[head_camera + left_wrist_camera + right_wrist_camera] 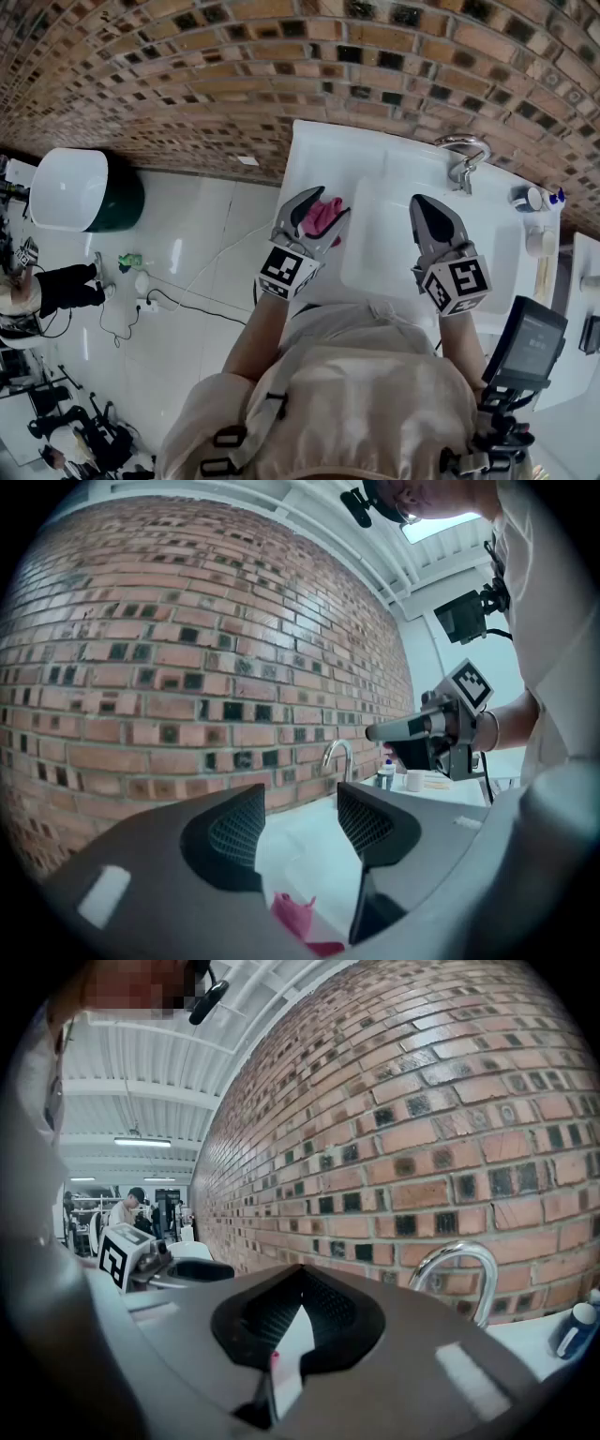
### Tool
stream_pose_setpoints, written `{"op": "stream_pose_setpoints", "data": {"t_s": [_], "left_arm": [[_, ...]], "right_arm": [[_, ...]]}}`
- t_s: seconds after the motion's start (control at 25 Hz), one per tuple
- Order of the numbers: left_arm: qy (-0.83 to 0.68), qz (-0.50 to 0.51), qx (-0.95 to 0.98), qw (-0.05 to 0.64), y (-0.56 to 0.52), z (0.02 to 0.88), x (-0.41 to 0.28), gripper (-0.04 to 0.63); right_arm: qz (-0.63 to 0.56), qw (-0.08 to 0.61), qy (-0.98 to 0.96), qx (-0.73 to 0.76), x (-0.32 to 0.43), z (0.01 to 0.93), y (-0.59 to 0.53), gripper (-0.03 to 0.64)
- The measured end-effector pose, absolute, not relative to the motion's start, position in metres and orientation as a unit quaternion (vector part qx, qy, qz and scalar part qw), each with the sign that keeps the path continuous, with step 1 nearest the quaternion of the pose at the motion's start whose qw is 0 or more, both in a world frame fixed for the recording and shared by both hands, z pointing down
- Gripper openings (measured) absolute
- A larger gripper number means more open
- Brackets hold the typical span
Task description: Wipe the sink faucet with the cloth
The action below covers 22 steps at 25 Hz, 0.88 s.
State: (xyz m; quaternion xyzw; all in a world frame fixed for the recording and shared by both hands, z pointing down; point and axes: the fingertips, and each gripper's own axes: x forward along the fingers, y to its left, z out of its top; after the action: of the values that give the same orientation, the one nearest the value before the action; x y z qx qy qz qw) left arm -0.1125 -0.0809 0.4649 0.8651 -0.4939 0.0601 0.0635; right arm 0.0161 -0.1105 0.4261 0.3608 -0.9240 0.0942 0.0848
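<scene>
Both near the sink rim [394,286]: left hand-held gripper [300,810] released over cloth [326,217], right hand-held gripper [427,204] clenched

The left forearm [261,330] and right forearm [465,345] reach forward from the body, side by side. The left gripper [328,206] points ahead, roughly level, with its jaws standing apart. The right gripper [427,208] points the same way, its jaws meeting at the tips.

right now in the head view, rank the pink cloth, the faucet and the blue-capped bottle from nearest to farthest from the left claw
1. pink cloth, right at the left claw, between its open jaws
2. faucet, farther back and to the right, by the brick wall
3. blue-capped bottle, at the far right, past the faucet
</scene>
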Motion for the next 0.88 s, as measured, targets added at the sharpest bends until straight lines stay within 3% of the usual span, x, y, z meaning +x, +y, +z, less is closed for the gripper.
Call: {"op": "stream_pose_setpoints", "data": {"t_s": [0.48,0.88], "left_arm": [[-0.467,0.198,0.844,0.171,-0.064,0.610,-0.146,0.301],[-0.454,0.272,0.819,0.220,-0.078,0.686,-0.148,0.316]], "right_arm": [[0.116,0.109,-0.918,0.362,-0.006,0.457,-0.102,-0.011],[0.148,0.128,-0.906,0.376,0.004,0.486,-0.104,-0.011]]}}
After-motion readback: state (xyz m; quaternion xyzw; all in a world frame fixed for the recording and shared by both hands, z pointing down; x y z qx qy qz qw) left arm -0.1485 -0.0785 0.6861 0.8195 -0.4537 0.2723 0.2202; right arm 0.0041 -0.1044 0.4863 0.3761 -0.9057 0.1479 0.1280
